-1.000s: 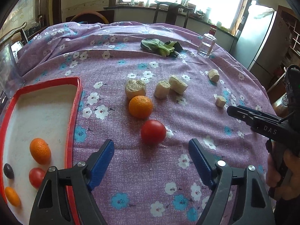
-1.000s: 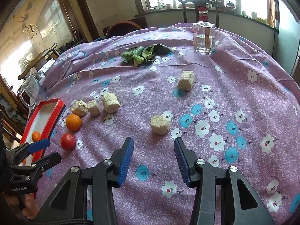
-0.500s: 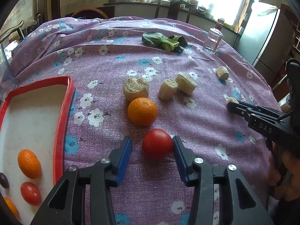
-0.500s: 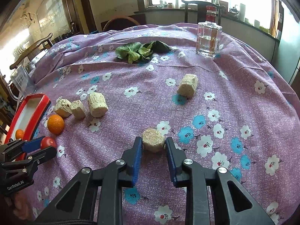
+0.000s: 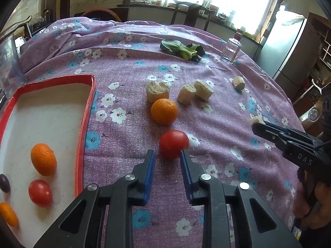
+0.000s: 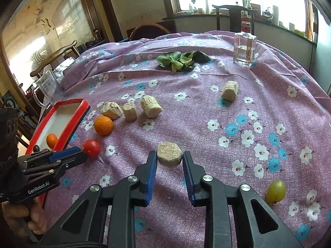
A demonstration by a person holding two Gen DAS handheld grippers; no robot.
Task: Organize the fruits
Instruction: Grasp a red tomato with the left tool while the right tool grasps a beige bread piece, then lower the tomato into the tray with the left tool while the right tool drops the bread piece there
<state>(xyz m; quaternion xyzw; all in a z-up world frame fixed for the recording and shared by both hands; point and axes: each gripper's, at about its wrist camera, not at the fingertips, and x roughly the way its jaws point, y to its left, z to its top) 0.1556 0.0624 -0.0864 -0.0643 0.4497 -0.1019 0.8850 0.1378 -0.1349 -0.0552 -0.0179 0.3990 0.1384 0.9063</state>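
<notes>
Closing down to almost nothing, the left claw (image 5: 167,154) has its blue pads together just short of the red tomato (image 5: 173,144); the fruit sits on the cloth at the fingertips, brushing the right-hand pad, not clamped between them. Beyond it an orange (image 5: 164,111) lies on the worktop (image 5: 128,66), touching a pale corn-cob chunk behind it. Off to the left, the red-rimmed tray (image 5: 83,124) holds another orange, a tomato, a dark fruit and a small orange one. Right claw (image 6: 169,158) is drawn together too, its pads flanking a round cob piece (image 6: 169,154) at the tips; whether they press it I cannot tell. A yellow-green fruit (image 6: 275,190) lies near that claw's right side. Farther back: leafy greens (image 6: 182,60) and a glass bottle (image 6: 244,48).
</notes>
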